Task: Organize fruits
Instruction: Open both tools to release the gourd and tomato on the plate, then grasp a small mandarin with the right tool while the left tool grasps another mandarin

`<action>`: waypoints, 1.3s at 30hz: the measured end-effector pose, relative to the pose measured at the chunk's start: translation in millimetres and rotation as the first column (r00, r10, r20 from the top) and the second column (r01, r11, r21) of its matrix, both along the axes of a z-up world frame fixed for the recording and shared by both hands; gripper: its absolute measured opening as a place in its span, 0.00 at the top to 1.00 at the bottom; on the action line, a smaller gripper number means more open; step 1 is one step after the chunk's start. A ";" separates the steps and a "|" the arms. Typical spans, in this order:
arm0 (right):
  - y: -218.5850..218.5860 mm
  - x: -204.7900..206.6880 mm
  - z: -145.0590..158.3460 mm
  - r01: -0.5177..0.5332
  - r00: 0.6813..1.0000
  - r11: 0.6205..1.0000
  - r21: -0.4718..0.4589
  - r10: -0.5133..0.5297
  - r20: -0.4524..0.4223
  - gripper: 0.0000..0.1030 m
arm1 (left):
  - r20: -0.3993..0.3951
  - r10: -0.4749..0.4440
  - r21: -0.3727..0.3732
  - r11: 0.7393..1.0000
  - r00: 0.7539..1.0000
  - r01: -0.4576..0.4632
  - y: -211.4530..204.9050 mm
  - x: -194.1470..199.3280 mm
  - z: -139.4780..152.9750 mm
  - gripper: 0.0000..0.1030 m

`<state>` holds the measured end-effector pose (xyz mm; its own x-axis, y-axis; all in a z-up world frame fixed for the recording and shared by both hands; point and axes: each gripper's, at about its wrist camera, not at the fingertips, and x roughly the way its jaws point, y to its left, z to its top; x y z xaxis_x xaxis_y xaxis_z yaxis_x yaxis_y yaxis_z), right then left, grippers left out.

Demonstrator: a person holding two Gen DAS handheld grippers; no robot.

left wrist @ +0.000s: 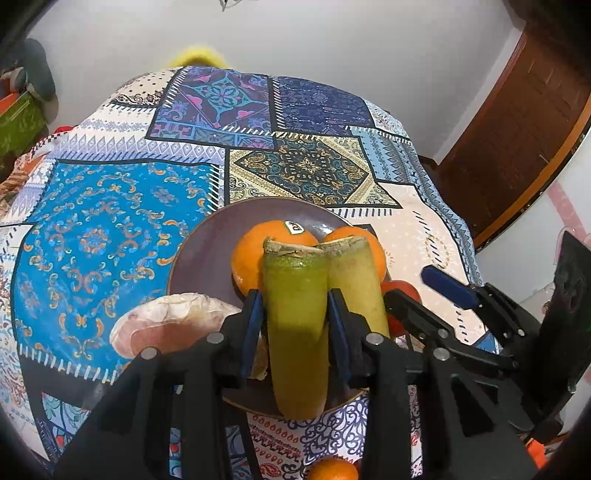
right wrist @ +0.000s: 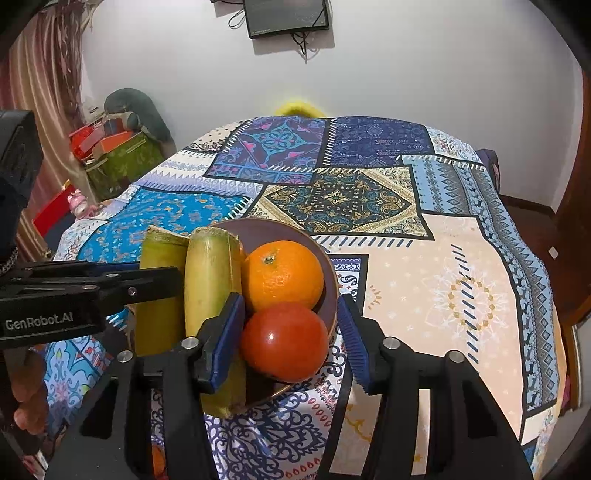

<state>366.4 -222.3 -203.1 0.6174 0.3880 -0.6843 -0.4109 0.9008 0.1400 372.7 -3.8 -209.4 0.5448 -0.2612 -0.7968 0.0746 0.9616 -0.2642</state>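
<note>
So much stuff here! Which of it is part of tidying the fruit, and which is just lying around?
Part of the job:
- green banana, held by left gripper
- second banana
- two oranges
- tomato, between the open right gripper
- brown plate

Just lying about:
- patchwork tablecloth
- pinkish shell-like thing
- green box
- wall screen

Surface: table draped in a patchwork-print cloth point(right wrist: 424, 266) of blue, navy, cream and purple panels. Directly on it: one round brownish-purple plate point(left wrist: 199, 258) near the front edge; one small orange citrus fruit point(left wrist: 332, 469) lying on the cloth just in front of the plate.
</note>
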 end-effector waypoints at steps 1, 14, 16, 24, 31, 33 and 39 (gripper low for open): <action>-0.3 -1.3 1.0 0.001 1.000 1.000 0.000 -0.001 0.005 0.47 | 0.003 -0.001 0.002 1.000 1.000 0.001 -0.1 -1.3 1.1 0.65; -17.1 -39.8 35.2 0.006 0.999 1.000 -0.003 -0.006 0.034 0.44 | 0.086 -0.005 0.066 0.998 0.996 -0.001 8.3 -52.1 44.3 0.64; -16.0 -51.2 45.1 0.003 0.998 1.000 -0.021 -0.002 0.057 0.44 | 0.097 -0.007 0.082 0.997 0.995 -0.001 11.0 -68.3 54.2 0.64; -1.4 -111.9 79.0 -0.055 0.985 0.995 -0.086 0.068 0.158 0.35 | 0.159 -0.022 0.155 0.988 0.987 -0.003 17.8 -131.7 86.8 0.48; 9.4 -145.7 71.6 -0.093 0.984 0.990 -0.110 0.108 0.141 0.34 | 0.164 -0.038 0.188 0.982 0.986 0.006 28.4 -175.1 88.2 0.46; 11.5 -149.5 64.7 -0.098 0.986 0.990 -0.105 0.111 0.123 0.34 | 0.152 -0.037 0.188 0.982 0.988 0.008 31.7 -184.2 81.5 0.46; 27.9 -147.1 26.9 -0.161 0.987 0.983 -0.088 0.162 -0.001 0.34 | 0.118 -0.024 0.211 0.977 0.993 -0.001 43.6 -193.4 58.5 0.45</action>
<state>219.2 -194.4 -176.2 0.5556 0.4220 -0.7164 -0.5528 0.8311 0.0609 179.3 39.8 -150.9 0.6375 -0.1012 -0.7638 0.1047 0.9935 -0.0443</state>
